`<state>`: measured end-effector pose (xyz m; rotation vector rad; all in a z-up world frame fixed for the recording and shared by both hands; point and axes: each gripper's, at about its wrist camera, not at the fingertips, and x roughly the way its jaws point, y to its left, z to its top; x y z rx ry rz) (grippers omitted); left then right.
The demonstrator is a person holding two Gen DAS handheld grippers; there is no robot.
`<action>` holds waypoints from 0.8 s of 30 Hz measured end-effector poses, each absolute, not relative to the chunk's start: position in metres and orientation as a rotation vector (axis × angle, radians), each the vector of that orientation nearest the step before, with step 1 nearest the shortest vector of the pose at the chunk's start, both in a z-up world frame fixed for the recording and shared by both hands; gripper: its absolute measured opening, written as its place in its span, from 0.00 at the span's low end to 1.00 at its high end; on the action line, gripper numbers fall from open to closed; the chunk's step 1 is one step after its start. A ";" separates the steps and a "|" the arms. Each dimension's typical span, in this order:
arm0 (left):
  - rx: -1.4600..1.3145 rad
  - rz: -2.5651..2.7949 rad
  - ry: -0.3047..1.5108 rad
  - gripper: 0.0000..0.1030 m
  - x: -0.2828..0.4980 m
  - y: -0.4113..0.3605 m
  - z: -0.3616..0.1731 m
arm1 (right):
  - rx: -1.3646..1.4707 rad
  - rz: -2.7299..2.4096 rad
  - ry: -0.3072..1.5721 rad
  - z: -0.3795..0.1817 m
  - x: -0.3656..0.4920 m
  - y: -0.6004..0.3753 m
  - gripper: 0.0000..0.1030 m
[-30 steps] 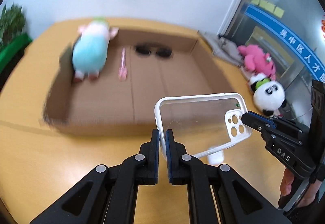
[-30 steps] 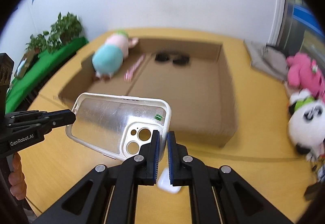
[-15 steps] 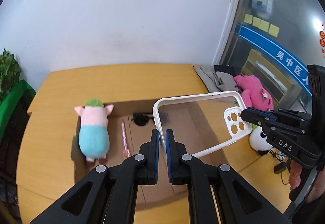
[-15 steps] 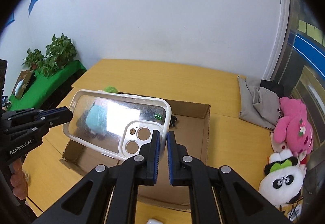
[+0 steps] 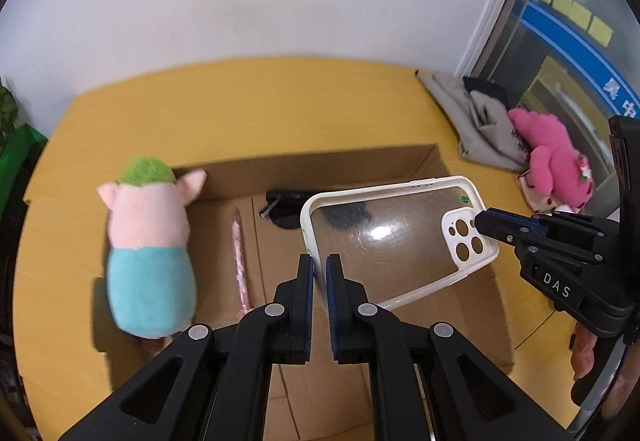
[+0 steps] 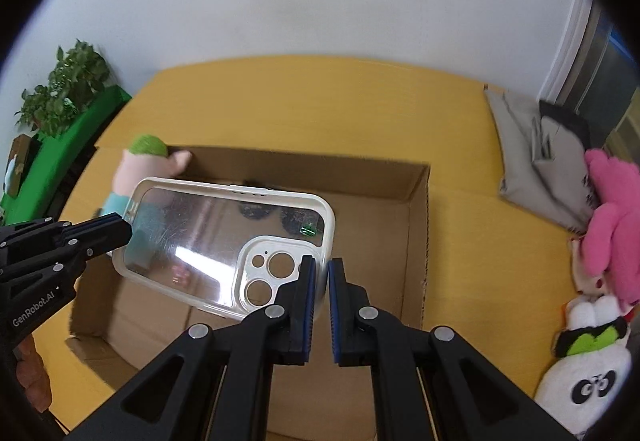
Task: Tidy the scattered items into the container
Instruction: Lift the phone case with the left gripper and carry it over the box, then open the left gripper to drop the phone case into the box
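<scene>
A clear phone case with a white rim (image 5: 394,241) hangs in the air over the open cardboard box (image 5: 360,161). My left gripper (image 5: 319,271) is shut on its plain end. My right gripper (image 6: 319,273) is shut on its camera-cutout end and shows at the right of the left wrist view (image 5: 486,223). The case also shows in the right wrist view (image 6: 224,237), with the left gripper (image 6: 120,231) at its far end. Inside the box lie a pink and teal plush pig (image 5: 150,253), a pink pen (image 5: 241,265) and dark sunglasses (image 5: 286,207).
The box (image 6: 416,241) sits on a yellow wooden table (image 5: 240,101). Grey folded cloth (image 6: 536,157), a pink plush (image 6: 608,225) and a panda plush (image 6: 588,373) lie at the table's right. Green plants (image 6: 64,85) stand at the left by the white wall.
Both grippers, still holding the case between them, have come in over the box and lower; the box and its contents now look larger and closer beneath the case.
</scene>
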<state>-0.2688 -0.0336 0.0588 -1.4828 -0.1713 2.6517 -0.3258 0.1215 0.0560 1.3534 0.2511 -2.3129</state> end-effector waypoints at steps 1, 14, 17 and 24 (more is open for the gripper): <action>-1.508 2.642 -0.161 0.06 -0.275 -0.031 0.047 | 1.381 -2.303 0.250 0.042 -0.333 0.121 0.05; -1.709 2.545 -0.180 0.05 -0.323 -0.034 -0.040 | 1.549 -2.257 0.287 -0.037 -0.368 0.103 0.05; -1.752 2.527 -0.171 0.05 -0.326 -0.034 -0.051 | 1.570 -2.252 0.309 -0.048 -0.367 0.098 0.05; -1.819 2.493 -0.168 0.05 -0.335 -0.030 -0.076 | 1.613 -2.255 0.336 -0.070 -0.371 0.093 0.05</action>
